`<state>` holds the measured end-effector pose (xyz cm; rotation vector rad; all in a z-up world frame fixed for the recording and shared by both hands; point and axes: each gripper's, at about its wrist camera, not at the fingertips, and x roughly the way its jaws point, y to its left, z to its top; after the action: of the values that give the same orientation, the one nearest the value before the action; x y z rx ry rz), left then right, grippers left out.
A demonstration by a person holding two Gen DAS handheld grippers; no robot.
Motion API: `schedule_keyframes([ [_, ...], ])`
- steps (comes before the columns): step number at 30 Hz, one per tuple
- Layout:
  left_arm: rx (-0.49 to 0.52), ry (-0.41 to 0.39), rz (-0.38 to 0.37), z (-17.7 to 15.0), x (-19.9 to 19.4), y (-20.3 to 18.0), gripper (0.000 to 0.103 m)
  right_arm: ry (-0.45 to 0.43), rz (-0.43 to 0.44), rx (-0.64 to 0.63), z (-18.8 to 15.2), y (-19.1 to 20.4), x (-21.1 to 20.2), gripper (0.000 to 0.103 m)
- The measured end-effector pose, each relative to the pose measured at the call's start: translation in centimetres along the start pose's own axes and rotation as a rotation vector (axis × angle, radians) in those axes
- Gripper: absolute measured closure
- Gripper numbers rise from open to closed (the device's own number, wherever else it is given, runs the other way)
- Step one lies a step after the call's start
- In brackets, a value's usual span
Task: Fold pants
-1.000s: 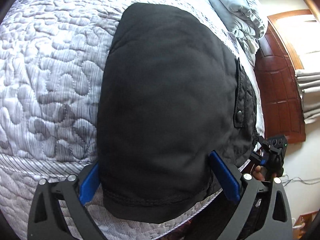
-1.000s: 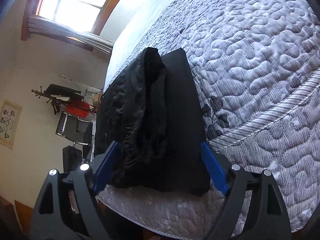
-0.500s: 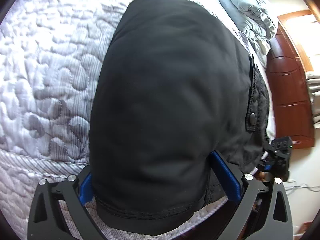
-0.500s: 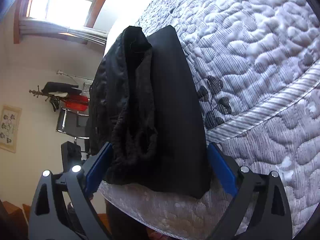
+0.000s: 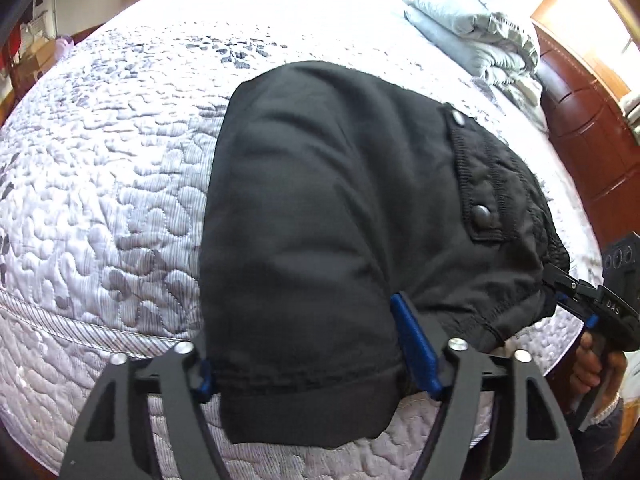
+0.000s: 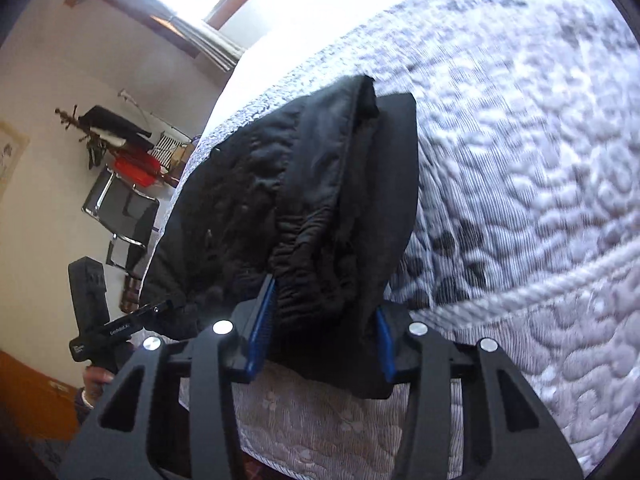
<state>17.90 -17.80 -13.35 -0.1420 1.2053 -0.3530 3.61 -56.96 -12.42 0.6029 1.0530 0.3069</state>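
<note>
Black pants (image 5: 340, 220) lie folded in a thick bundle near the front edge of the quilted bed. My left gripper (image 5: 308, 364) has its blue pads either side of the hem end, closing on the cloth. In the right wrist view the pants (image 6: 304, 208) show the gathered waistband end, and my right gripper (image 6: 320, 340) is shut on that bunched fabric. The right gripper also shows in the left wrist view (image 5: 600, 308) at the far right, gripping the waistband corner. The left gripper shows in the right wrist view (image 6: 104, 332) at lower left.
A white-grey quilted bedspread (image 5: 112, 184) covers the bed. A folded grey duvet (image 5: 476, 36) lies at the head, next to a dark wooden headboard (image 5: 588, 136). A chair (image 6: 120, 208) with a red item stands beside the bed by the wall.
Both grippers' jaws have narrowed onto the ends of the pants, the right one most. The views have tilted up and the bundle has lifted slightly at the near edge.
</note>
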Motion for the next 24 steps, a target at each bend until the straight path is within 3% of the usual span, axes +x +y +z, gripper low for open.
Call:
schedule_keyframes([
  [12,-0.025,-0.061,-0.026,1.5,-0.7,2.1,0.044,-0.052,-0.05,-0.174,3.1,3.9,0.1,0.062],
  [24,-0.021,-0.095,-0.021,5.1,0.5,3.2,0.044,-0.06,-0.043,-0.169,6.5,4.0,3.3,0.062],
])
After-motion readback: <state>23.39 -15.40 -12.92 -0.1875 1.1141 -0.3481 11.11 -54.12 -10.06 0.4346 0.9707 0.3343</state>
